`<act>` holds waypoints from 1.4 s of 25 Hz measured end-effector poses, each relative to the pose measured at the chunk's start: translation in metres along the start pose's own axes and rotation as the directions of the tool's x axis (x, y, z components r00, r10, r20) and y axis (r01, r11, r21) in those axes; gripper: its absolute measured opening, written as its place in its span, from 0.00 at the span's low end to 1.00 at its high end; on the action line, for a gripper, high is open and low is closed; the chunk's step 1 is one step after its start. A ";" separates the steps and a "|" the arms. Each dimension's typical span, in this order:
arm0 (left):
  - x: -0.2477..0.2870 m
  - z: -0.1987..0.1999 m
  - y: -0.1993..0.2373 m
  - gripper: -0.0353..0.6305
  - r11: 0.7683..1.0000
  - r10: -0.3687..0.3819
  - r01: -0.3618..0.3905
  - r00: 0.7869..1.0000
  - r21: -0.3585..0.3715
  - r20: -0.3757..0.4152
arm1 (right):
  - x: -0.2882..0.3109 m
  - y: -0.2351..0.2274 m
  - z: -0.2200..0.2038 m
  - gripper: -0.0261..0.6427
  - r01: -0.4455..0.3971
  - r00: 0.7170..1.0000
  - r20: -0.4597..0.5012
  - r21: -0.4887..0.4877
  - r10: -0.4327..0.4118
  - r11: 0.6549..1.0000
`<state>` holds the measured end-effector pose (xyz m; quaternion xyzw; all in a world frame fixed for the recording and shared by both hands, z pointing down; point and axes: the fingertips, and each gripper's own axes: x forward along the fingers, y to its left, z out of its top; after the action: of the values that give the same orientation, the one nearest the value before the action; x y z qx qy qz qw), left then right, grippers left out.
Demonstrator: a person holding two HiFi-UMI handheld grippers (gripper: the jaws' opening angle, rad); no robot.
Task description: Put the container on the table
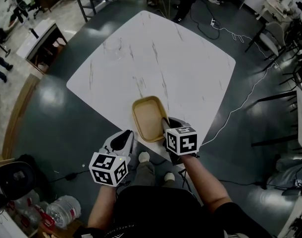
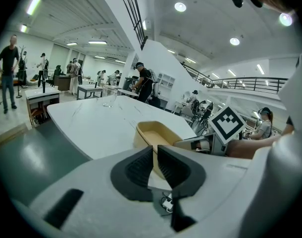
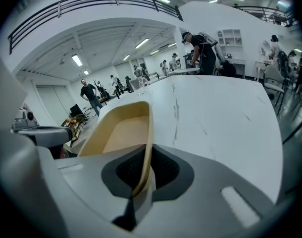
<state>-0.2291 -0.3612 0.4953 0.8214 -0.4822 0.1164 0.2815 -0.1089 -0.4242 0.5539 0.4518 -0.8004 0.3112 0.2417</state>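
A tan, shallow, empty container (image 1: 147, 117) is at the near edge of the white marble table (image 1: 156, 58); whether it rests on the top or hangs just above it I cannot tell. My right gripper (image 1: 167, 126) is shut on its right rim, and in the right gripper view the rim (image 3: 146, 133) runs between the dark pads of this gripper (image 3: 147, 166). My left gripper (image 1: 126, 139) hovers off the table, just left of the container (image 2: 158, 133). This left gripper (image 2: 155, 156) has its jaws together with nothing between them.
A clear glass (image 1: 113, 47) stands near the table's far left edge. A white cable (image 1: 240, 103) trails over the dark floor on the right. Plastic bottles (image 1: 62, 209) lie at lower left. Benches, chairs and people fill the room beyond.
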 end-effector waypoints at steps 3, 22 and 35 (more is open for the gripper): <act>0.001 0.000 0.001 0.10 1.000 -0.002 0.002 1.000 0.000 0.000 | 0.001 0.000 0.001 0.07 0.009 1.000 0.019 0.000 -0.009 1.000; -0.001 0.021 -0.022 0.05 1.000 0.029 -0.028 0.995 -0.010 0.101 | -0.054 -0.002 0.019 0.09 -0.042 0.983 0.178 0.013 0.039 0.999; -0.003 -0.005 -0.083 0.05 0.999 0.029 -0.030 0.997 0.021 0.074 | -0.119 -0.017 -0.007 0.04 -0.136 0.966 0.228 0.053 0.120 0.989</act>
<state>-0.1585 -0.3250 0.4689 0.8209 -0.5031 0.0953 0.2528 -0.0368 -0.3580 0.4842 0.4392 -0.8390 0.3002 0.1140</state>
